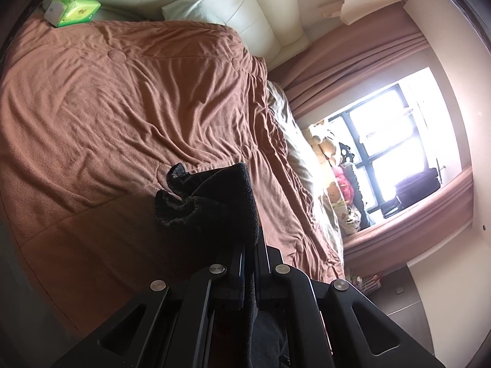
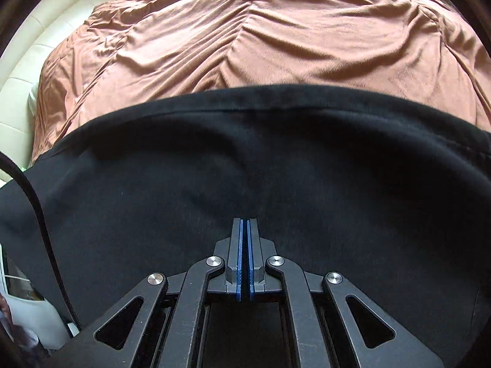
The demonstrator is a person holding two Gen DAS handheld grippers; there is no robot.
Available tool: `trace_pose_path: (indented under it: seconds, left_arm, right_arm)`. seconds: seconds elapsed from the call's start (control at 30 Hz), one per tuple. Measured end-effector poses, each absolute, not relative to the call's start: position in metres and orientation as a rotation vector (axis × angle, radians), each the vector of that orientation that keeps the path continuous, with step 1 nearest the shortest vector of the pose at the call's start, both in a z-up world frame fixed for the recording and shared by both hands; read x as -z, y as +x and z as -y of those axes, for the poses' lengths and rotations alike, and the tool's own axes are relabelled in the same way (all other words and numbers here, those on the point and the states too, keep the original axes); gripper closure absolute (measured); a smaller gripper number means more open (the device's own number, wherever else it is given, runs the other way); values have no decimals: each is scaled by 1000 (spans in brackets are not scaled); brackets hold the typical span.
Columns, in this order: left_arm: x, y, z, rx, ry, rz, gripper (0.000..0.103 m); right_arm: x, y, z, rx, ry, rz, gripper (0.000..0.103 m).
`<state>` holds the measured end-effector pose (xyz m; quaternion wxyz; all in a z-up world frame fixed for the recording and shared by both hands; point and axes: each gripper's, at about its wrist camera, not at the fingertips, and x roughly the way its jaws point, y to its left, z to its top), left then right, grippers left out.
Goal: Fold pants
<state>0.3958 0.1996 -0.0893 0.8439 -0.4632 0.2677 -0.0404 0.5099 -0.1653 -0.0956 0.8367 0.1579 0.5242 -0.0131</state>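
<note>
Both grippers closed. Left gripper [image 1: 250, 245] clamps the black pants [image 1: 211, 196] above the brown blanket [image 1: 122, 92]. Right gripper [image 2: 245, 224] pinched empty over pants [image 2: 214, 159] lying on blanket [image 2: 276, 46].

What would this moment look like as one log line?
left tool: shut on black pants | right tool: shut, empty, over pants | surface: brown blanket

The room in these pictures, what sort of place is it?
Most likely a bedroom: a bed under a brown blanket with a padded cream headboard, a pillow, and a curtained window with soft toys.
</note>
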Motion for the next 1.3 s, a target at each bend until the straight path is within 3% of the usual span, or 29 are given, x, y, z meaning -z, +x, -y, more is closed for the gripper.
trace_pose_path:
  seconds: [0.63, 1.07, 1.1, 1.17, 1.2, 1.23, 1.3]
  left_arm:
    - [-8, 422, -124, 275, -808, -505, 99]
    - [-93, 423, -31, 427, -681, -450, 99]
    - [-99, 422, -24, 440, -673, -445, 99]
    - [-111, 419, -9, 464, -657, -435, 99]
    - [-118, 418, -1, 476, -650, -431, 99]
    - [-123, 417, 7, 489, -645, -428, 99]
    - [-134, 416, 20, 514, -640, -422, 99]
  right_arm:
    - [96, 414, 144, -98, 414, -1092, 103]
    - [36, 344, 207, -90, 458, -868, 102]
    - [31, 336, 215, -84, 464, -849, 95]
    - [25, 320, 224, -81, 486, -814, 67]
    - [22, 312, 232, -83, 497, -788, 48]
    - [19, 303, 237, -82, 504, -762, 38]
    - [13, 288, 250, -75, 507, -727, 33]
